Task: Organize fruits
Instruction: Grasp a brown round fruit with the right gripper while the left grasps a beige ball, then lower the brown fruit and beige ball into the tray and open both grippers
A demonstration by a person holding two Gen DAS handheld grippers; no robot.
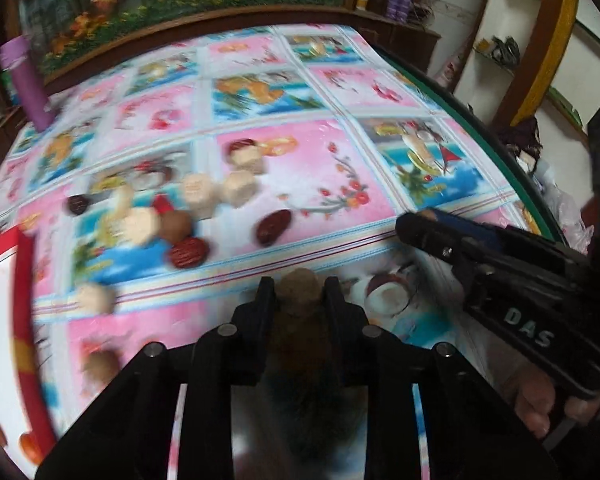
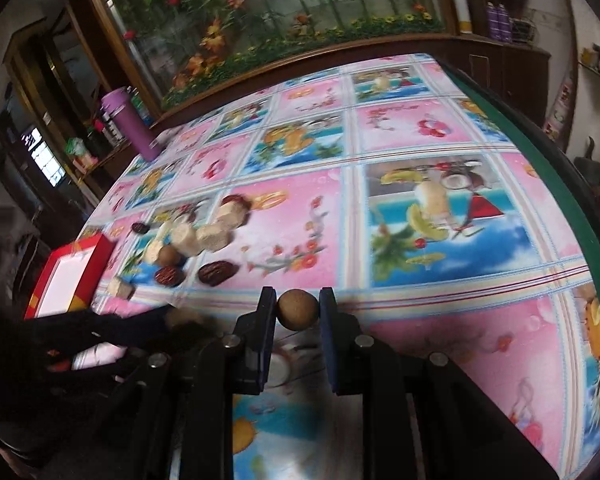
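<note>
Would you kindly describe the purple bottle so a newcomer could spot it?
Start at the patterned tablecloth and follow it to the far left corner. There the purple bottle stands upright, the only tall, plain-coloured thing, far from the fruits.

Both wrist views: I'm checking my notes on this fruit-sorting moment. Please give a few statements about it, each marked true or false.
1. The right tongs are shut on a round brown fruit. True.
2. The left tongs are empty. False: a brown fruit sits between them.
3. The purple bottle lies on its side. False: it stands upright at the table's far corner.
4. A red-edged box sits left of the loose fruit pile. True.
</note>
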